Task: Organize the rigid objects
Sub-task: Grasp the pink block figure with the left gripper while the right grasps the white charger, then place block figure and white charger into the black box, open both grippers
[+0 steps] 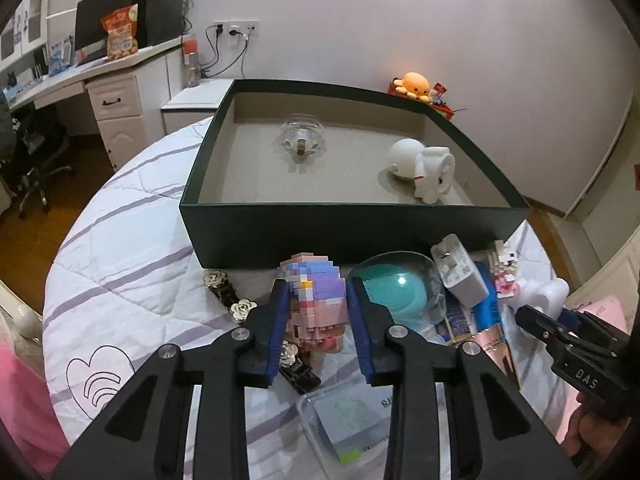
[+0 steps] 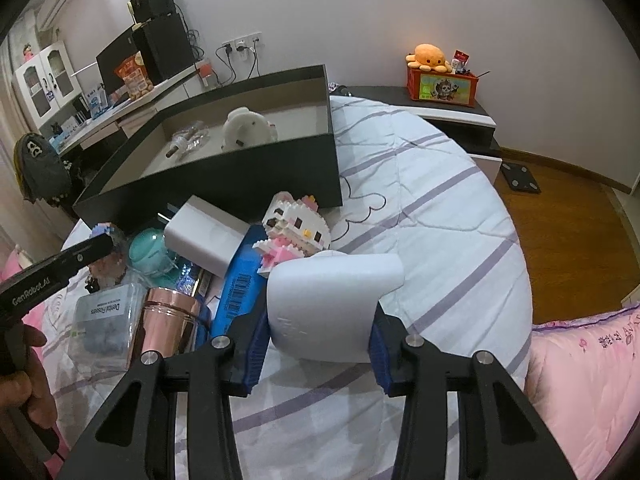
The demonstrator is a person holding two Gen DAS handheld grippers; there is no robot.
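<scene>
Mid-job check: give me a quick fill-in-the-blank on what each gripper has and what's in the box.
The left gripper is closed on the pastel purple-and-pink ____ figure.
The right gripper grips a smooth ____ plastic object.
The dark green cardboard box holds a clear glass piece and a white ____ figurine.

Missing: block; white; elephant

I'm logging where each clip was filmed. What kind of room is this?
Most likely a bedroom at home: the work happens on a striped quilt over a bed, with a white desk carrying a monitor nearby, and an octopus plush on a side cabinet.
</scene>
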